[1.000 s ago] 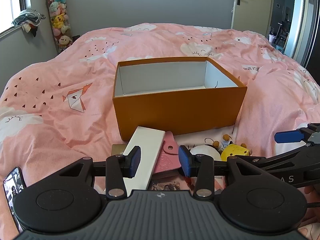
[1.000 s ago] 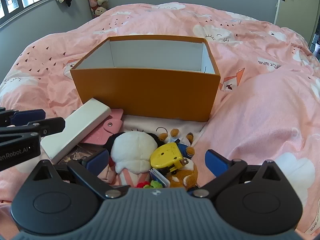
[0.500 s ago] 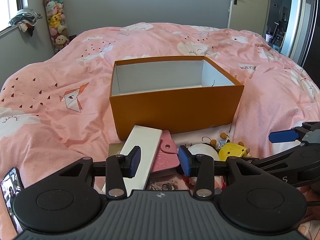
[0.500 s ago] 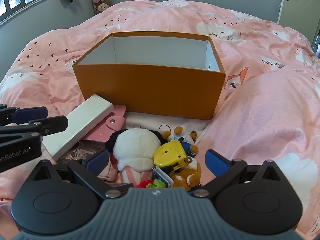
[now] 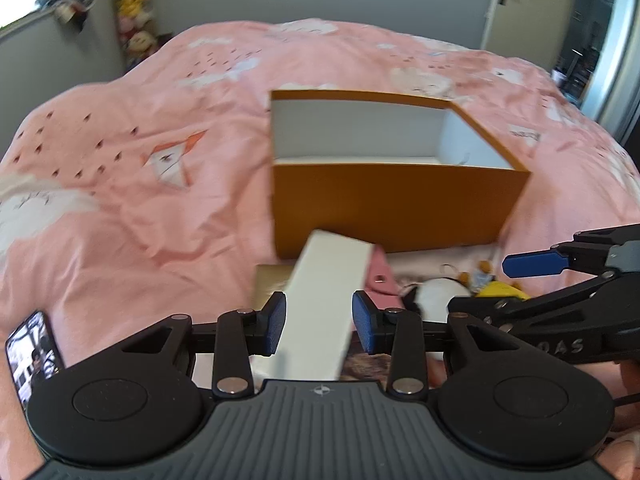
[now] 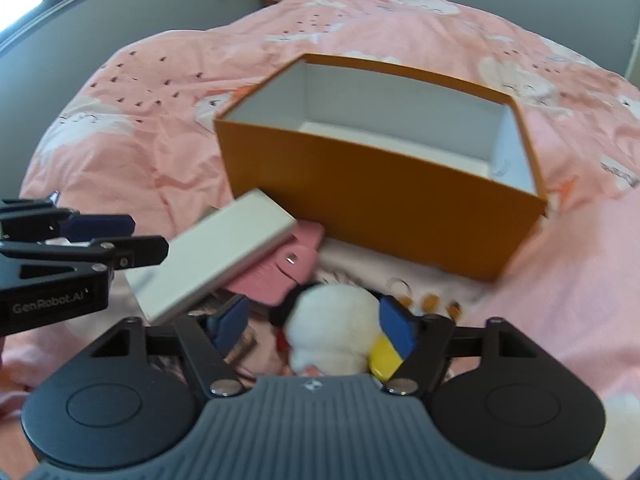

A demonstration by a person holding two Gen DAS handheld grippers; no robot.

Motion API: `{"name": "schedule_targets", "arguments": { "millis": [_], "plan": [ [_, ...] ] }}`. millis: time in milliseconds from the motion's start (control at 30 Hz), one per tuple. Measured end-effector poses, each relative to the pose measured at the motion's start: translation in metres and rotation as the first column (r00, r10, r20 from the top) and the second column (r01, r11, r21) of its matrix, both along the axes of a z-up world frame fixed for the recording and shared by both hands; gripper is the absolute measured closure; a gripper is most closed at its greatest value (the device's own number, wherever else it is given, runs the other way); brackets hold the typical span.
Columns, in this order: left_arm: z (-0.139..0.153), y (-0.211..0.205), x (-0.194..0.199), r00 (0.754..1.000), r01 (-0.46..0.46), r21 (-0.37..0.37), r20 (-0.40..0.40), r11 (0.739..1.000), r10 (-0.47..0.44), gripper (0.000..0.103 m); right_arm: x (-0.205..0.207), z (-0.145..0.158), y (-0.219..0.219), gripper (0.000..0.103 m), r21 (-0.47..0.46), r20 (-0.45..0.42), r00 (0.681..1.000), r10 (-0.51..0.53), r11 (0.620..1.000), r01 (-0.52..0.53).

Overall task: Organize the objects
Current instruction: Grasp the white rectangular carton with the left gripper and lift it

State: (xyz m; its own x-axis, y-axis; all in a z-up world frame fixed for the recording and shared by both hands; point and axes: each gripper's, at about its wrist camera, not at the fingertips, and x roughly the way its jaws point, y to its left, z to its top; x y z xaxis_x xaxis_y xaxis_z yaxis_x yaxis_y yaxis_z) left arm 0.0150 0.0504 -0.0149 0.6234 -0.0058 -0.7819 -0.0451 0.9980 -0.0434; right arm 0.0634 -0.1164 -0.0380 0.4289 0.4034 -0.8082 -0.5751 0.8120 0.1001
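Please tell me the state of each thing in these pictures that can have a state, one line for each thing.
Orange box: open, no lid, nothing seen inside.
White flat box: tilted, one end propped on the pink wallet.
Pink wallet: flap snapped shut.
White plush toy: lying on the bed.
Left gripper: jaws closing around the white flat box.
Right gripper: jaws closing around the white plush toy.
Door: shut.

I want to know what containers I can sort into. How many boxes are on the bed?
2: the open orange box sits mid-bed, and the long closed white box lies tilted in front of it, between the closing left gripper's fingers. Clutter may hide others.
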Motion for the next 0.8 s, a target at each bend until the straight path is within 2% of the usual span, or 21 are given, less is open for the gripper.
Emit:
{"name": "schedule_targets", "arguments": {
  "millis": [167, 300, 433, 500, 633, 800],
  "plan": [
    [-0.006, 0.021, 0.004, 0.999, -0.034, -0.058, -0.041, 0.998, 0.031, 0.066, 0.014, -0.003, 0.022, 0.046, 0.022, -0.036, 0.998, 0.054, 0.998, -0.053],
    [-0.015, 0.025, 0.009, 0.998, -0.024, -0.09, -0.061, 0.996, 0.018, 0.066, 0.023, -0.011, 0.038, 0.051, 0.046, -0.08, 0.994, 0.075, 0.996, -0.072],
    [-0.025, 0.02, 0.013, 0.996, 0.031, -0.1, -0.078, 0.994, -0.039, 0.066, 0.028, -0.023, 0.047, 0.073, 0.04, -0.114, 0.989, 0.089, 0.996, -0.085],
    [-0.027, 0.015, 0.014, 0.996, 0.053, -0.076, -0.073, 0.996, -0.059, 0.065, 0.031, -0.028, 0.049, 0.078, 0.025, -0.115, 0.99, 0.084, 0.996, -0.082],
    [-0.03, -0.001, 0.016, 0.992, 0.114, 0.019, -0.049, 0.993, -0.113, 0.064, 0.034, -0.033, 0.047, 0.08, 0.015, -0.109, 0.991, 0.081, 0.997, -0.08],
    [-0.044, -0.026, 0.02, 0.979, 0.19, 0.134, -0.094, 0.973, -0.178, 0.061, 0.037, -0.036, 0.043, 0.08, 0.006, -0.097, 0.993, 0.066, 0.998, -0.066]
  ]
}}
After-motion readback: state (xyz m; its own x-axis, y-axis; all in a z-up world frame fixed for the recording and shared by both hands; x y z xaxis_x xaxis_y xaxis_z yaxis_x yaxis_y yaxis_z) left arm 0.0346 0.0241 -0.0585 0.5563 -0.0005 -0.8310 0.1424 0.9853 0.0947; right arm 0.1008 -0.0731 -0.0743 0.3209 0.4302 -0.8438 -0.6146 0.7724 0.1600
